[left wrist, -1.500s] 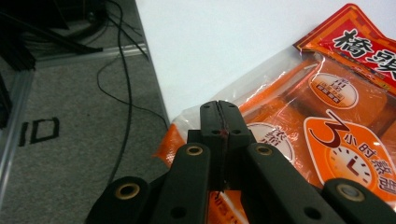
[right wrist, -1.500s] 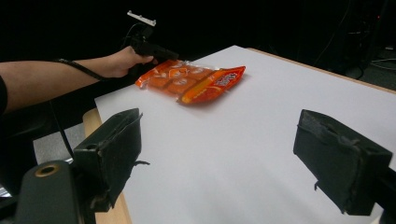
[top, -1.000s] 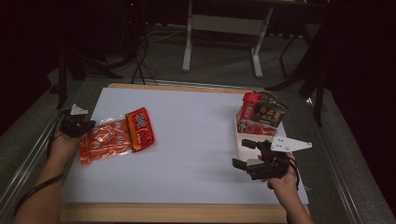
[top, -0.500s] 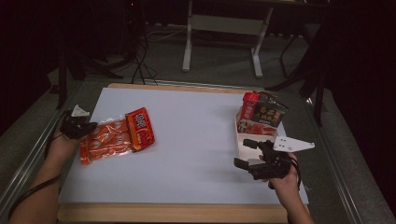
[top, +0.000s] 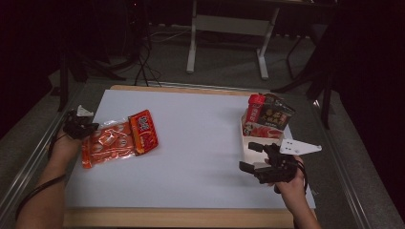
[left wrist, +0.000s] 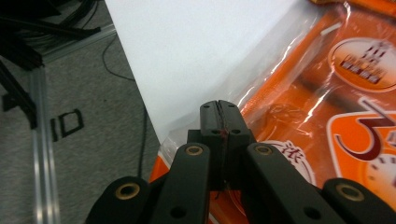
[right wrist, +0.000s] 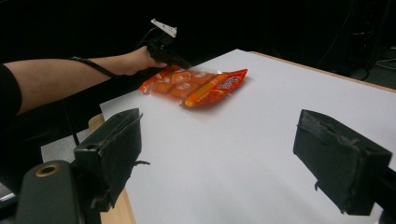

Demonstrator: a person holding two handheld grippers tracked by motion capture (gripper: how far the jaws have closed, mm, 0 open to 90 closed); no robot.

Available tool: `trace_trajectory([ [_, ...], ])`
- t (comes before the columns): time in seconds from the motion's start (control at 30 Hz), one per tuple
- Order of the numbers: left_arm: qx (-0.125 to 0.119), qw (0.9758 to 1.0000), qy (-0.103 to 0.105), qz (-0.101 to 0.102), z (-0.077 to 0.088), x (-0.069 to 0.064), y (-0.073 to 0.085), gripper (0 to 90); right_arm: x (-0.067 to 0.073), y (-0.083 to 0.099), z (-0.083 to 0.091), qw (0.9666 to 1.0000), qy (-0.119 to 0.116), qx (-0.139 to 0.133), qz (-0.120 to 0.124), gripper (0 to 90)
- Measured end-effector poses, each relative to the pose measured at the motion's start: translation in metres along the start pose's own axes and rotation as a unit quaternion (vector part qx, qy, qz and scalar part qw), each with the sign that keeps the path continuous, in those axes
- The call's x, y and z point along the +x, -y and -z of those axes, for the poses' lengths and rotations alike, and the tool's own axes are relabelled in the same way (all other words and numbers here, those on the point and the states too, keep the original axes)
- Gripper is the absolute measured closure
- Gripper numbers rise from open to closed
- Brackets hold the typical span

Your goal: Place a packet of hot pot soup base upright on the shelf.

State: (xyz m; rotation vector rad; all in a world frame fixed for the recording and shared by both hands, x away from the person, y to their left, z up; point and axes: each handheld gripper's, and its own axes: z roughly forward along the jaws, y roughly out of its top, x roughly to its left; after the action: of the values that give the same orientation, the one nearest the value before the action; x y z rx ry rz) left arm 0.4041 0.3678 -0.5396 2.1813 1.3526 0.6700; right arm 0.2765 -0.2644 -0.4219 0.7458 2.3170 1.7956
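An orange snack bag (top: 117, 139) lies flat near the left edge of the white table (top: 200, 124). My left gripper (top: 79, 126) sits at the bag's left end. In the left gripper view its jaws (left wrist: 219, 112) are pressed together on the bag's clear sealed edge, with the orange bag (left wrist: 327, 107) spreading to the right. My right gripper (top: 250, 156) hovers low over the table's right front, open wide. In the right gripper view (right wrist: 224, 149) nothing lies between its jaws, and the bag (right wrist: 196, 86) and the left gripper (right wrist: 163, 49) show far across the table.
A white tray (top: 249, 143) at the right holds a red packet (top: 254, 109) and a dark packet (top: 277, 117) standing upright, just behind my right gripper. A wooden strip (top: 181, 217) runs along the table's front edge. Stand legs and cables lie on the floor beyond.
The left hand has barely shifted at the bag's left end. The bag and the right gripper stay where they were.
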Motion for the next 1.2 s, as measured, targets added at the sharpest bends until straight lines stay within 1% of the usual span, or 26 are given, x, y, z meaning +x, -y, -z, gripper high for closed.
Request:
trace_trajectory([
  [0.03,0.000,1.0000,0.000,0.000,0.000,0.000,0.000,90.0,0.000,0.000,0.000,1.0000,0.000,0.000,0.000,15.2],
  [0.07,0.012,0.9998,-0.005,-0.012,-0.002,-0.002,-0.003,90.0,0.000,0.000,0.000,1.0000,0.000,0.000,0.000,15.2],
  [0.13,0.012,0.9999,-0.004,-0.010,-0.002,-0.002,-0.003,90.0,0.000,0.001,0.001,1.0000,0.000,0.000,0.000,15.2],
  [0.17,0.008,1.0000,0.005,-0.004,-0.001,-0.001,0.000,90.0,0.000,0.001,0.001,1.0000,0.000,0.000,0.000,15.2],
  [0.23,0.003,0.9999,0.012,-0.003,0.001,-0.002,0.002,90.0,0.000,0.001,0.002,1.0000,0.000,-0.001,-0.002,15.2],
  [0.3,-0.002,0.9997,0.023,0.006,0.003,-0.001,0.006,90.0,-0.001,0.001,0.002,1.0000,0.000,-0.002,-0.003,15.2],
  [0.33,-0.002,0.9996,0.028,0.008,0.004,-0.001,0.007,90.0,-0.001,0.001,0.003,1.0000,0.000,-0.002,-0.003,15.2],
  [0.37,0.000,0.9995,0.032,0.005,0.006,-0.002,0.008,90.0,-0.001,0.001,0.003,1.0000,0.001,-0.002,-0.002,15.2],
  [0.53,0.000,0.9987,0.052,0.005,0.011,-0.007,0.013,90.0,0.001,0.001,0.003,1.0000,0.000,-0.003,0.001,15.2],
  [0.57,0.003,0.9984,0.056,0.001,0.013,-0.008,0.013,90.0,0.002,0.002,0.003,1.0000,-0.001,-0.003,0.001,15.2],
  [0.67,0.003,0.9984,0.056,0.001,0.013,-0.008,0.013,90.0,0.002,0.002,0.003,1.0000,-0.001,-0.003,0.000,15.2],
  [0.7,0.008,0.9971,0.075,-0.008,0.018,-0.015,0.015,90.0,0.002,0.001,0.004,1.0000,-0.001,-0.005,0.001,15.2],
  [0.73,0.008,0.9971,0.075,-0.008,0.018,-0.015,0.015,90.0,0.002,0.001,0.004,1.0000,-0.001,-0.005,0.001,15.2],
  [0.77,0.009,0.9966,0.082,-0.005,0.020,-0.019,0.017,90.0,0.002,0.001,0.005,1.0000,-0.001,-0.006,0.001,15.2],
  [0.87,0.008,0.9949,0.099,-0.013,0.025,-0.026,0.020,90.0,0.003,0.000,0.005,1.0000,-0.002,-0.006,0.004,15.2],
  [0.97,0.006,0.9937,0.110,-0.023,0.029,-0.034,0.022,90.0,0.004,0.000,0.005,1.0000,-0.003,-0.008,0.003,15.2],
  [1.03,0.006,0.9937,0.110,-0.023,0.029,-0.034,0.022,90.0,0.004,0.000,0.006,1.0000,-0.003,-0.007,0.003,15.2],
  [1.07,0.002,0.9919,0.124,-0.026,0.032,-0.040,0.025,90.0,0.005,-0.001,0.006,0.9999,-0.002,-0.008,0.005,15.2],
  [1.1,0.002,0.9917,0.125,-0.027,0.033,-0.042,0.026,90.0,0.005,-0.001,0.006,0.9999,-0.003,-0.009,0.005,15.2],
  [1.13,0.000,0.9906,0.133,-0.032,0.034,-0.045,0.026,90.0,0.005,-0.001,0.006,0.9999,-0.003,-0.008,0.006,15.2],
  [1.2,0.000,0.9902,0.136,-0.033,0.035,-0.047,0.027,90.0,0.005,-0.001,0.006,0.9999,-0.002,-0.007,0.007,15.2],
])
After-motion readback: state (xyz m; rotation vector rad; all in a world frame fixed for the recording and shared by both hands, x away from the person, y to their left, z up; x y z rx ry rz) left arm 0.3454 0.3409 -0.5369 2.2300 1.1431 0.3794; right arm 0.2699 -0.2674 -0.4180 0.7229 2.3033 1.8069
